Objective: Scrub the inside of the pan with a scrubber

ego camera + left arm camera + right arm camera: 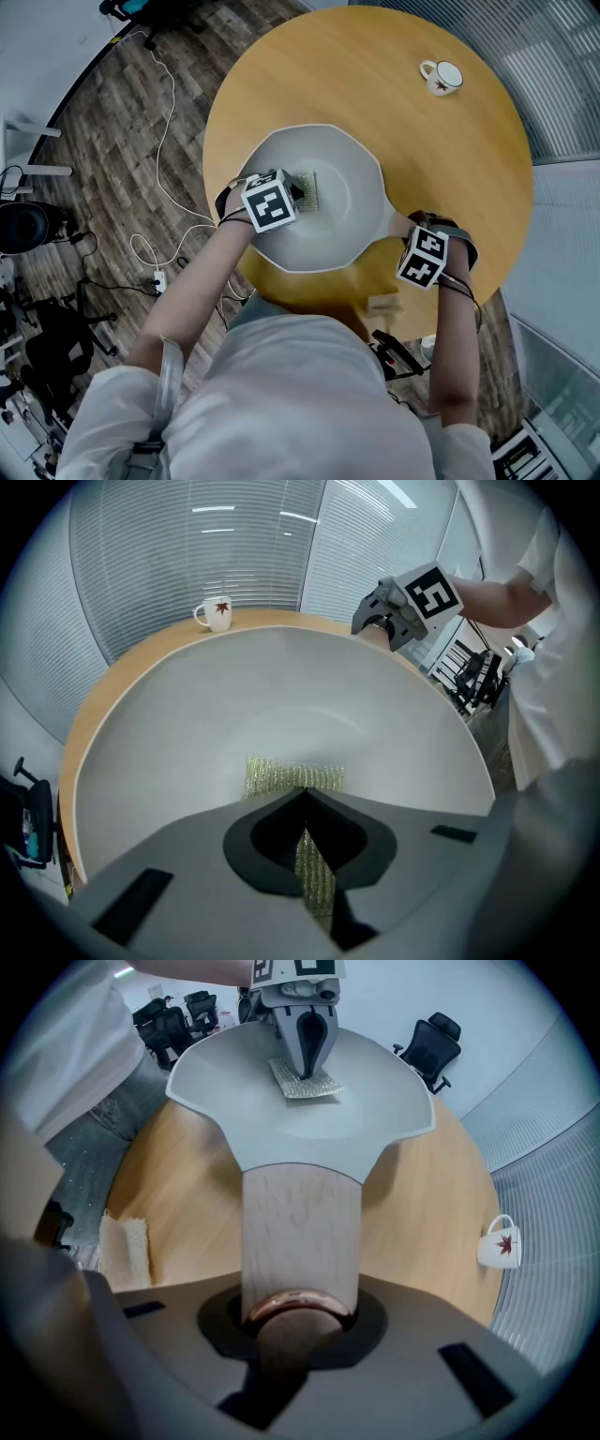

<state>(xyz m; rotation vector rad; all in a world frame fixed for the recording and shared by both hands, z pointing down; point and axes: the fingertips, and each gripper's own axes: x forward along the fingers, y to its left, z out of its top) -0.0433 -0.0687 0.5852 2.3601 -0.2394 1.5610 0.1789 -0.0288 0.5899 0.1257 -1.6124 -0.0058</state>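
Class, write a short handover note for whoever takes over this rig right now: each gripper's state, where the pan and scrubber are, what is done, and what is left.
Left gripper: shut on the scrubber, which lies on the pan's inner floor.
Right gripper: shut on the wooden handle, steadying the pan.
The pan sits on the round table; a mug stands apart near the far edge.
Done: both grips taken, scrubber inside the pan.
Left: scrub the inside. How much is already scrubbed cannot be told.
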